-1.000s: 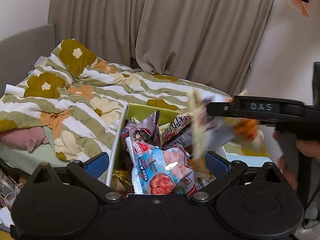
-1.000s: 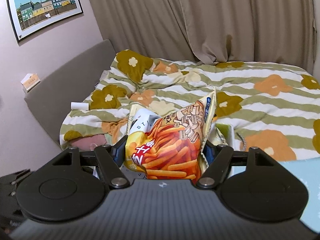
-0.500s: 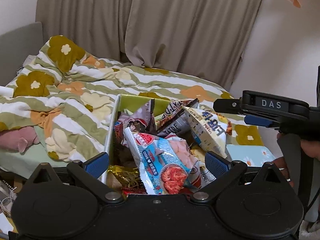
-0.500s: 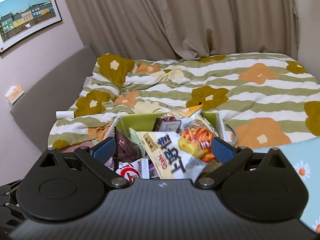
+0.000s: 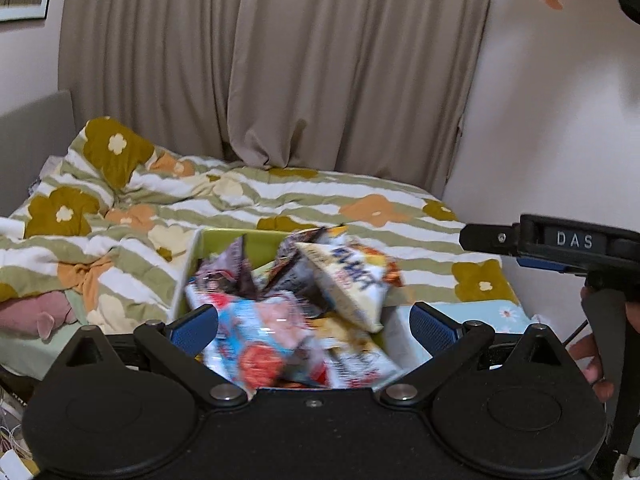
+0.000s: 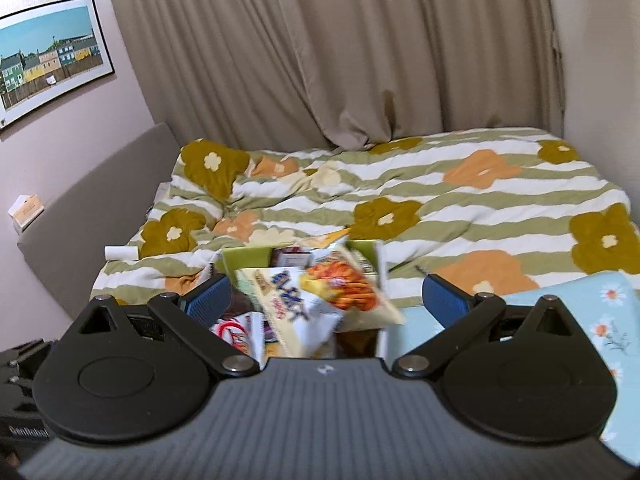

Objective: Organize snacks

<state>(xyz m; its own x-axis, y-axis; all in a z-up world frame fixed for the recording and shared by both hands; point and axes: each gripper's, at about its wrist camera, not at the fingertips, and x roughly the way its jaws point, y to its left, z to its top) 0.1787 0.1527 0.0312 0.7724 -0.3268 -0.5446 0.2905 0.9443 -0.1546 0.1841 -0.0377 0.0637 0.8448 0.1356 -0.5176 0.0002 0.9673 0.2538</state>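
A green bin full of snack bags stands on the bed's near edge; it also shows in the right wrist view. A white-and-orange chip bag lies on top of the pile, also seen in the right wrist view. A blue-and-pink bag lies at the front. My left gripper is open and empty above the bin's near end. My right gripper is open and empty above the bin; its body shows at the right of the left wrist view.
The bed has a green, white and orange flowered duvet. A light blue flowered cloth lies right of the bin. A grey headboard is on the left, beige curtains behind, and a wall to the right.
My right gripper opened and let go of the chip bag, which now lies on the pile in the bin. Both grippers have pulled back and up from the bin.
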